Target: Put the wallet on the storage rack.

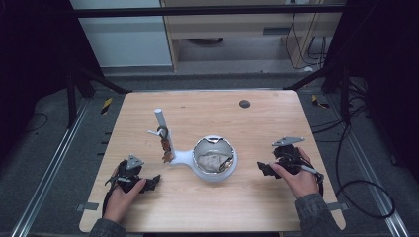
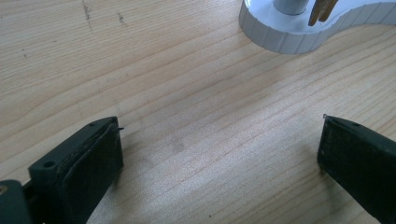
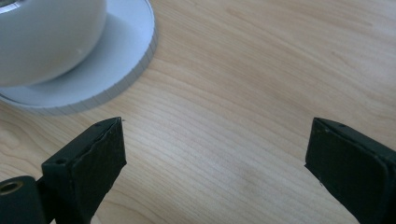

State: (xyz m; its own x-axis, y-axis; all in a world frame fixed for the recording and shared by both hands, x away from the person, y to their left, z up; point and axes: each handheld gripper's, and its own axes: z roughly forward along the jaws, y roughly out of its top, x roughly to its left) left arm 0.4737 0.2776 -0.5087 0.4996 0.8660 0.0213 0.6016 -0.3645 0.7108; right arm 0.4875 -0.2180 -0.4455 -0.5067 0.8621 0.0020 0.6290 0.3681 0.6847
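A white stand (image 1: 184, 158) sits near the middle of the desk (image 1: 257, 123) in the high view, with a thin upright post (image 1: 161, 123) at its left end and a white bowl (image 1: 214, 158) on its round right end. Something crumpled and pale lies inside the bowl; what it is cannot be told. Small brownish items (image 1: 166, 148) hang against the post.

The left gripper (image 1: 150, 181) rests at the lower left of the frame, near the post end of the stand. In the left gripper view its fingers (image 2: 91, 158) stand wide apart with bare wood between them, and the stand's base (image 2: 289, 35) is at the upper right.

The right gripper (image 1: 263, 169) lies at the lower right, just beside the bowl but apart from it. In the right gripper view its fingers (image 3: 93, 158) are released, nothing between them, with the bowl (image 3: 46, 37) at the upper left.
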